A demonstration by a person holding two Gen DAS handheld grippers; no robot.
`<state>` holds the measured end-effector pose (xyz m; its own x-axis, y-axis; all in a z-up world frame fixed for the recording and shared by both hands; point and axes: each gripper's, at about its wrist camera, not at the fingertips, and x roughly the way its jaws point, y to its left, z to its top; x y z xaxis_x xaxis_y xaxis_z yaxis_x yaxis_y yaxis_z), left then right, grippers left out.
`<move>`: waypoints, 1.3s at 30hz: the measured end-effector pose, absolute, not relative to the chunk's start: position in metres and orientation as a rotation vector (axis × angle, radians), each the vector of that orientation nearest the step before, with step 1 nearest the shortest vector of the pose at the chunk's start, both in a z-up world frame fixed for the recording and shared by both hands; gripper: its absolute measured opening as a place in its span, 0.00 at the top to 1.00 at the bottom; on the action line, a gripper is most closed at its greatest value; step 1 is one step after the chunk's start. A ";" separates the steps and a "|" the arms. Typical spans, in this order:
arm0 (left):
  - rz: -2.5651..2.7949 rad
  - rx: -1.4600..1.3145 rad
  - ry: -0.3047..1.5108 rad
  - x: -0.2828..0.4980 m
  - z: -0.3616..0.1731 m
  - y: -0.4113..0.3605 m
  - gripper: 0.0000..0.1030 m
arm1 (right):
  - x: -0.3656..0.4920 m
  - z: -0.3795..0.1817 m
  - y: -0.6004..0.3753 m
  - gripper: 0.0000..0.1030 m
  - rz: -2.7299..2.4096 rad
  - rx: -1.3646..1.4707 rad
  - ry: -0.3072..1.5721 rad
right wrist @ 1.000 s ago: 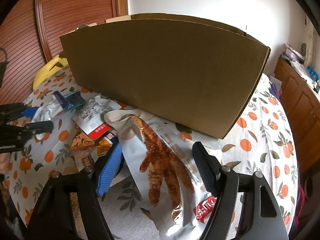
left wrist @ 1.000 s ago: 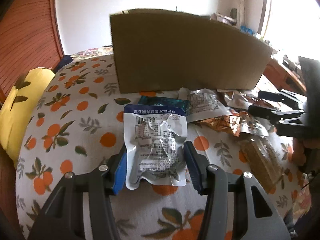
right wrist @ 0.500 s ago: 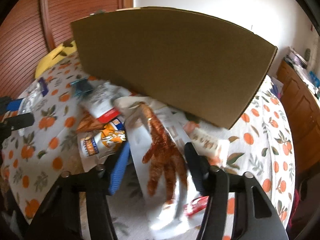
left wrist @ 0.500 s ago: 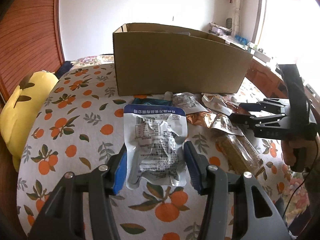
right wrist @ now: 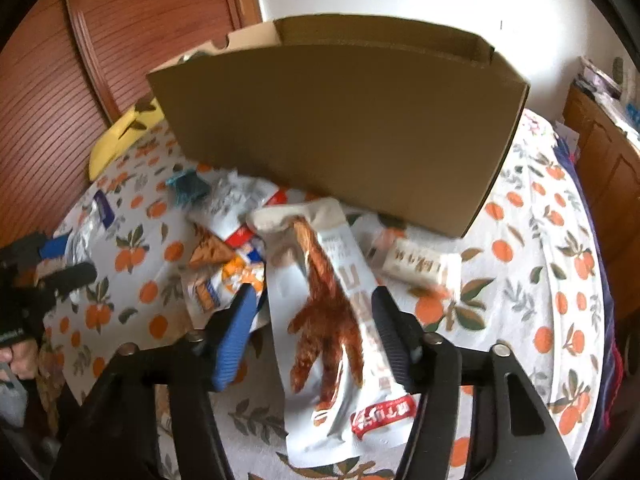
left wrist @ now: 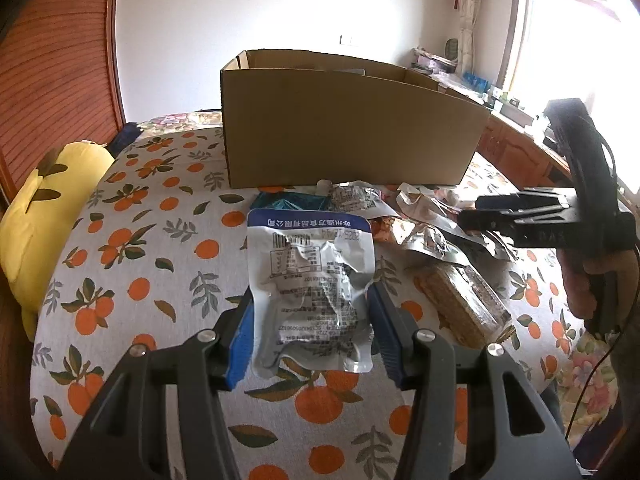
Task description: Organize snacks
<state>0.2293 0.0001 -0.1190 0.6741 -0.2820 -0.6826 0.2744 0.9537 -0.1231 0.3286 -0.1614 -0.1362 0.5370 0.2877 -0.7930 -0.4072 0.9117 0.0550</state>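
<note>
Your left fingers point(left wrist: 244, 320) are pressing in on both side edges of a silver pouch with a blue top band point(left wrist: 310, 292); the left gripper point(left wrist: 310, 320) is closed on it and is holding it above the orange-print cloth point(left wrist: 132, 248). Your right fingers point(right wrist: 386, 320) are closing on a white chicken-foot packet point(right wrist: 332, 312), one finger at each long edge; the right gripper point(right wrist: 314, 320) is carrying the packet with its far end pointing toward the box.

Just beyond the left gripper, to its right, a clear-wrapped biscuit bar point(left wrist: 460, 300) is lying flat on the cloth. Past that, a loose heap of foil wrappers point(left wrist: 424, 232) is sitting between the bar and the box, with a teal packet point(left wrist: 290, 202) at the heap's left end. In the right wrist view, an orange-and-white snack bag point(right wrist: 224, 280) is lying beside the left finger, and a small white wrapped bar point(right wrist: 420, 266) is resting near the box's right corner; this view is slightly blurred.

Farther off, the open cardboard box point(left wrist: 348, 140) is standing upright on the cloth, its near wall touching the heap's far edge. A yellow plush cushion point(left wrist: 44, 208) is lying at the bed's left edge, well apart from the snacks.
</note>
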 end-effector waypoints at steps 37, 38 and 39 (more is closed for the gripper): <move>-0.312 -0.013 0.749 0.210 -0.107 -0.002 0.50 | 0.308 -0.126 -0.162 0.88 0.392 -0.158 0.898; -0.312 -0.014 0.749 0.210 -0.108 -0.003 0.50 | 0.303 -0.124 -0.160 0.88 0.395 -0.163 0.888; -0.312 -0.014 0.748 0.210 -0.108 -0.003 0.50 | 0.301 -0.123 -0.158 0.89 0.400 -0.165 0.884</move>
